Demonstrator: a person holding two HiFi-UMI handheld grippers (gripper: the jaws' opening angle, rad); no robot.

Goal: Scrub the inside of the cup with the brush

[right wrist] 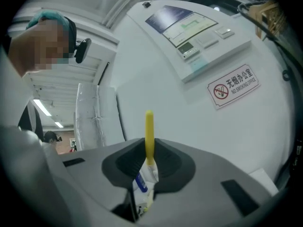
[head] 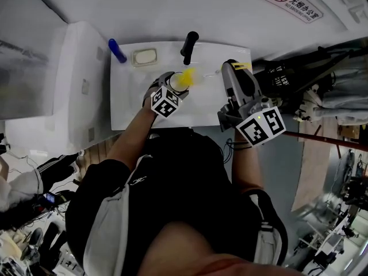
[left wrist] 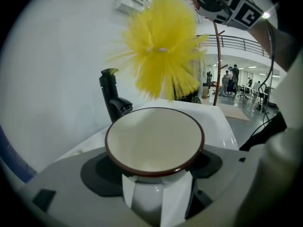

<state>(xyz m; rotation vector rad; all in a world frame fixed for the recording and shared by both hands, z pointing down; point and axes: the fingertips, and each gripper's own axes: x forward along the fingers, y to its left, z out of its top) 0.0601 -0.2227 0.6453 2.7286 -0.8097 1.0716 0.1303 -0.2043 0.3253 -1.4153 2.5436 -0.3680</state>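
Note:
A white cup (left wrist: 154,143) with a brown rim is clamped upright in my left gripper (left wrist: 155,174), its mouth facing the camera. The brush's yellow bristle head (left wrist: 161,46) hangs just above the cup's rim, outside the cup. In the head view the cup (head: 176,79) and the bristles (head: 186,77) are over the white sink (head: 132,111), with my left gripper (head: 171,89) under them. My right gripper (head: 231,68) is shut on the brush's thin yellow handle (right wrist: 149,136), which sticks up between its jaws, a paper label (right wrist: 142,188) hanging below.
A black faucet (head: 188,46) stands at the sink's back edge, just behind the cup, seen as the faucet (left wrist: 112,100) in the left gripper view. A soap dish (head: 144,57) and a blue object (head: 117,50) lie at the back left. A no-smoking sign (right wrist: 233,85) hangs on the wall.

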